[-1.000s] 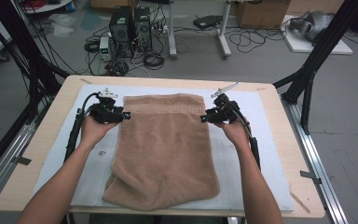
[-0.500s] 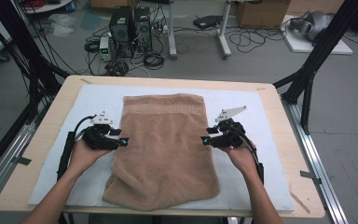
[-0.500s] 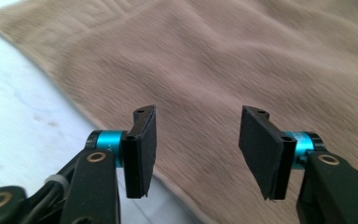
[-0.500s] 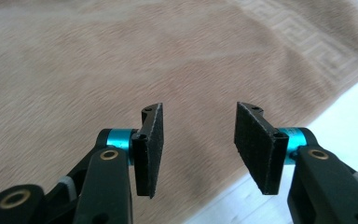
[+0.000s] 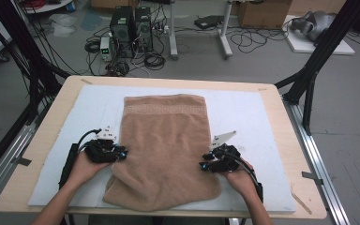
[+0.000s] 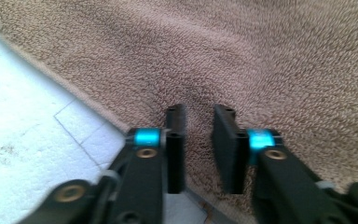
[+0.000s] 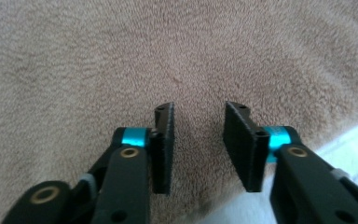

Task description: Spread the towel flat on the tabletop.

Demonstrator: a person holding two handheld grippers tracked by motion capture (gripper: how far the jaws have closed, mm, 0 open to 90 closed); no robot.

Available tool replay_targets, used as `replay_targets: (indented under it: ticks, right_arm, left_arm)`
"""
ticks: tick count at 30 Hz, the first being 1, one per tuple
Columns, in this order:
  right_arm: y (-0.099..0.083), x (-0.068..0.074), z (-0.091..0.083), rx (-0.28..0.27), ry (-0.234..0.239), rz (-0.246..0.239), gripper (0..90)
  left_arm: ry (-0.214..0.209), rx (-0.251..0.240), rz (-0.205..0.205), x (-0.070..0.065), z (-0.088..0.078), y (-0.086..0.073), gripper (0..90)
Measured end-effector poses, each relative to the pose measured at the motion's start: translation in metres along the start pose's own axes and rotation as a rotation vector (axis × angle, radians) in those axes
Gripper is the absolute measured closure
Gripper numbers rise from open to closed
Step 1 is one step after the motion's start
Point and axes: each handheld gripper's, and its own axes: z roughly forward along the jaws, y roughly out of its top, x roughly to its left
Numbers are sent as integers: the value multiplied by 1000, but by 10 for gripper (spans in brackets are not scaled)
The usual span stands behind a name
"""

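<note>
A tan terry towel is laid out lengthwise on the white mat, far end flat with a woven band across it. The near end is folded over and rumpled, its bottom edge rounded. A shallow crease is seen midway along.

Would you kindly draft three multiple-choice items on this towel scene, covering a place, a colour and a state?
1. Where are the two tools?
A. at the towel's far corners
B. at the towel's side edges, near end
C. off the table

2. What colour is the towel?
A. brown
B. green
C. white

3. How does the towel lie?
A. rolled up
B. hanging off the table
C. spread on the white mat

Answers: 1 B, the left tool and right tool flank the near end. 2 A, the towel is brown. 3 C, it lies spread on the mat.
</note>
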Motion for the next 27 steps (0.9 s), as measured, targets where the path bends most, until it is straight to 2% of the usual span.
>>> replay_targets:
  ticks: [1, 2, 4, 7, 12, 15, 19, 22, 23, 24, 26, 27]
  right_arm:
    - [0, -1, 0, 0, 5, 10, 730]
    - [0, -3, -1, -2, 17, 15, 810]
    - [1, -4, 0, 5, 35, 12, 854]
    - [8, -3, -4, 19, 35, -13, 864]
    - [21, -9, -15, -21, 17, -10, 864]
    - [29, -20, -22, -68, -16, 14, 863]
    - [35, -38, -21, -86, -59, 62, 863]
    - [36, -50, -16, -87, -86, 99, 862]
    - [36, -54, -14, -87, -87, 113, 861]
    - [35, -59, -11, -84, -98, 122, 860]
    - [33, -66, -4, -74, -95, 160, 857]
    - [32, -69, 0, -57, -93, 163, 853]
  left_arm:
    - [6, 0, 2, -1, 1, 0, 852]
    - [7, 3, 3, -1, 1, 1, 867]
    - [16, 0, -2, -1, 1, 2, 880]
    - [44, -22, -4, 0, -1, 3, 884]
    - [71, -92, -59, 12, -6, 11, 885]
    - [122, -138, -76, 19, -4, 22, 885]
    - [182, -188, -115, 33, 1, 40, 885]
    - [244, -168, -128, 45, 11, 49, 886]
    - [255, -177, -151, 50, 15, 50, 887]
    - [262, -157, -169, 54, 19, 50, 895]
    - [282, -116, -165, 57, 28, 49, 896]
    - [265, -111, -168, 58, 31, 48, 895]
